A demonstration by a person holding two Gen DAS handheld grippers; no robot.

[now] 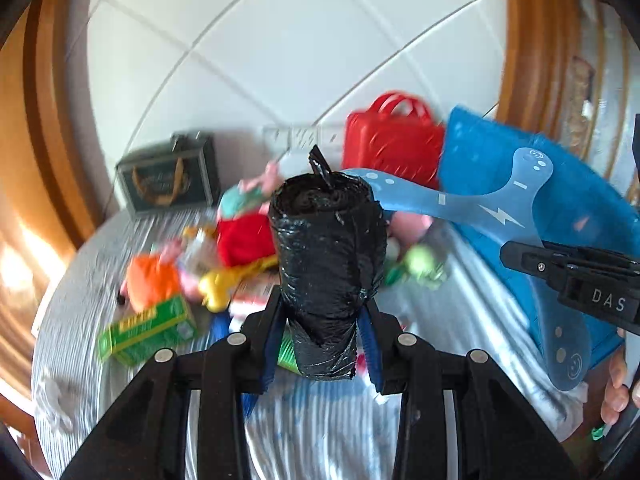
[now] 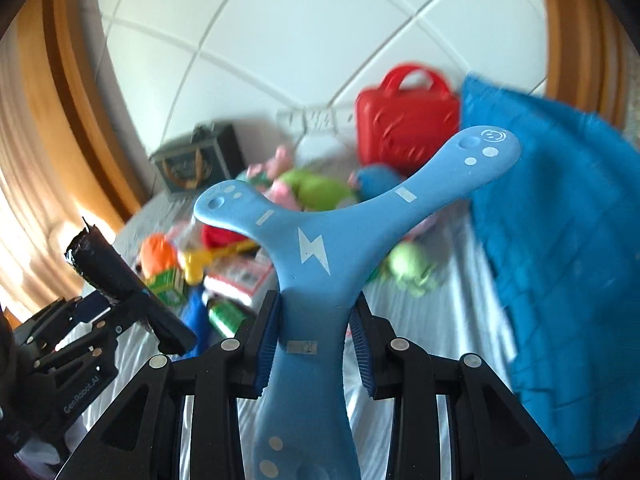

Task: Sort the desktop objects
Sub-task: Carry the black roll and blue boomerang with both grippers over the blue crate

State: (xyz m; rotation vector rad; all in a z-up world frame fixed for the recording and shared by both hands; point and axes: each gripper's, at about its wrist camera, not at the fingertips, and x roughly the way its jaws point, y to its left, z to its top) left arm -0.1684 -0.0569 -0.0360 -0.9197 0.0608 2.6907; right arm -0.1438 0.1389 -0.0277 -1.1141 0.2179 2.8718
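My left gripper (image 1: 322, 316) is shut on a black roll of bin bags (image 1: 328, 256) and holds it upright above the table. It also shows at the left of the right wrist view (image 2: 104, 268). My right gripper (image 2: 314, 320) is shut on a light blue three-armed boomerang (image 2: 316, 248) with a white lightning mark, held above the table. The boomerang also shows in the left wrist view (image 1: 480, 208), with the right gripper (image 1: 568, 272) at the right edge.
A pile of toys and packs lies on the striped cloth: a green box (image 1: 148, 328), an orange toy (image 1: 154, 276), a yellow toy (image 1: 224, 280), green plush (image 2: 412, 268). A red case (image 1: 394, 140), a blue basket (image 2: 560, 240) and a dark box (image 1: 172, 176) stand behind.
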